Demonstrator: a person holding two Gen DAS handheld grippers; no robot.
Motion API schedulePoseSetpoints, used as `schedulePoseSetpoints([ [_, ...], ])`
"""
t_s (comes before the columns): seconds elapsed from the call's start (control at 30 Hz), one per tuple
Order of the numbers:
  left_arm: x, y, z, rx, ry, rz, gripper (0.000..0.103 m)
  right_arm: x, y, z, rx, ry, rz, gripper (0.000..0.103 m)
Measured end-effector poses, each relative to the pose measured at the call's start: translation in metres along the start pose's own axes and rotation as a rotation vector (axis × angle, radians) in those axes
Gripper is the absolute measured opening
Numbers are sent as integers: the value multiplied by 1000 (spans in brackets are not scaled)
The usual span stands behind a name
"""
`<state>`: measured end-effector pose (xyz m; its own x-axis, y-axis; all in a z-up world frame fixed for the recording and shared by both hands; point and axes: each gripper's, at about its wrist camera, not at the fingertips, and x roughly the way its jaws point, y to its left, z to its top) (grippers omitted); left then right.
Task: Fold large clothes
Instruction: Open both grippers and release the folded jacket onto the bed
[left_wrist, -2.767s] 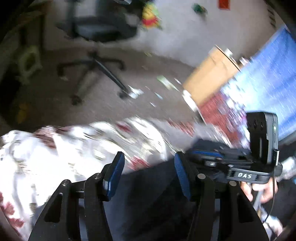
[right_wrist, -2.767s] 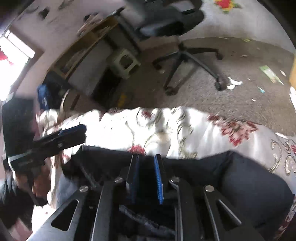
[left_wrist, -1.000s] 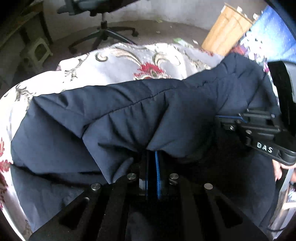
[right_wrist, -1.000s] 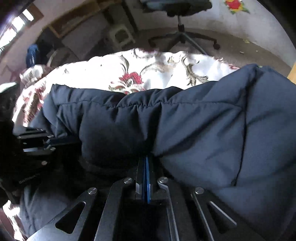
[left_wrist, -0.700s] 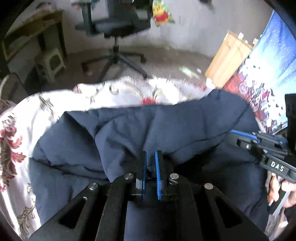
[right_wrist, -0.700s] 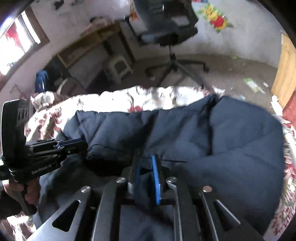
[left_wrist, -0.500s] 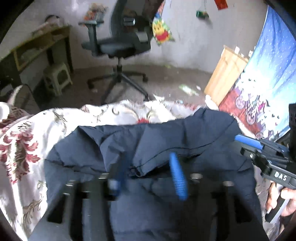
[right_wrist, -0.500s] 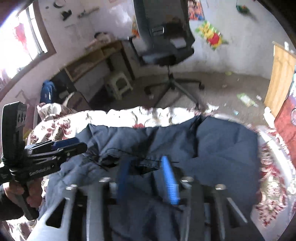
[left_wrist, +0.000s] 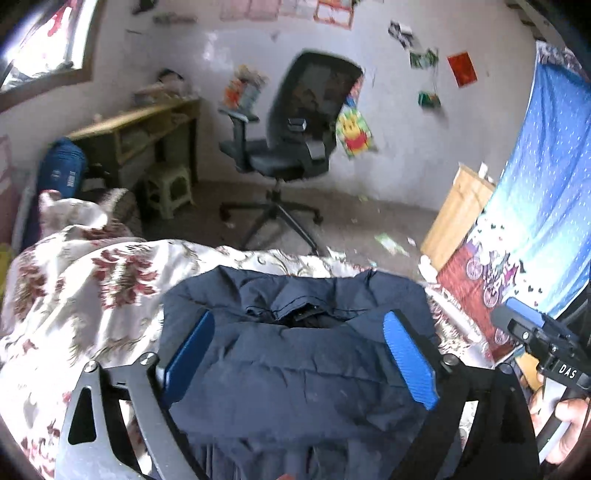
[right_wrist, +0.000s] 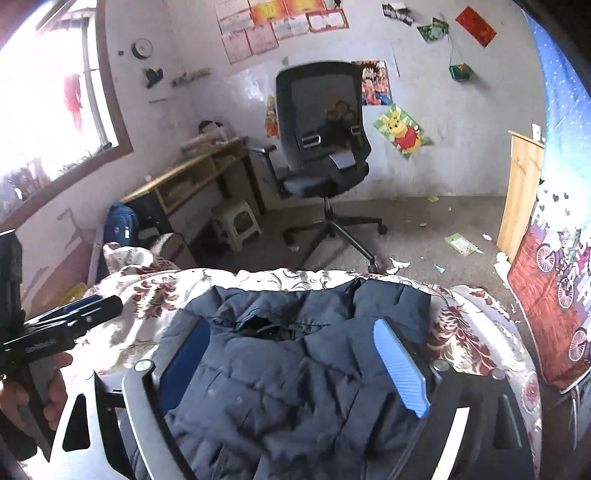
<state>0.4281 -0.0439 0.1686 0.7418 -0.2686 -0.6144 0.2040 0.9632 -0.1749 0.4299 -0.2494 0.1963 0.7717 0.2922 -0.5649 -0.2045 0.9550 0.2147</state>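
Note:
A dark navy padded jacket (left_wrist: 295, 354) lies folded on a white bed cover with red flowers (left_wrist: 85, 284). It also shows in the right wrist view (right_wrist: 295, 369), with its far edge doubled over. My left gripper (left_wrist: 297, 332) is open and empty, raised above the jacket. My right gripper (right_wrist: 291, 343) is open and empty, also above the jacket. The right gripper shows at the right edge of the left wrist view (left_wrist: 532, 328). The left gripper shows at the left edge of the right wrist view (right_wrist: 77, 314).
A black office chair (right_wrist: 325, 147) stands on the floor beyond the bed. A wooden desk (right_wrist: 192, 177) and a small stool (right_wrist: 236, 221) are at the far left. A wooden board (right_wrist: 521, 192) and a blue patterned curtain (left_wrist: 543, 206) are at the right.
Both grippers let go of the jacket, opened wide and drew back and up. The jacket's folded part now lies flat on the bed.

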Motion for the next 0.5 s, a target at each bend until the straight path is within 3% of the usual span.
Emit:
schedulePoseSetpoints([
  [0.1, -39, -12, -10, 9, -55, -2, 93, -29, 11, -6, -54, -19, 9, 100],
  [0.5, -85, -2, -71, 21, -94, -36, 93, -80, 48, -65, -139, -98, 22, 101],
])
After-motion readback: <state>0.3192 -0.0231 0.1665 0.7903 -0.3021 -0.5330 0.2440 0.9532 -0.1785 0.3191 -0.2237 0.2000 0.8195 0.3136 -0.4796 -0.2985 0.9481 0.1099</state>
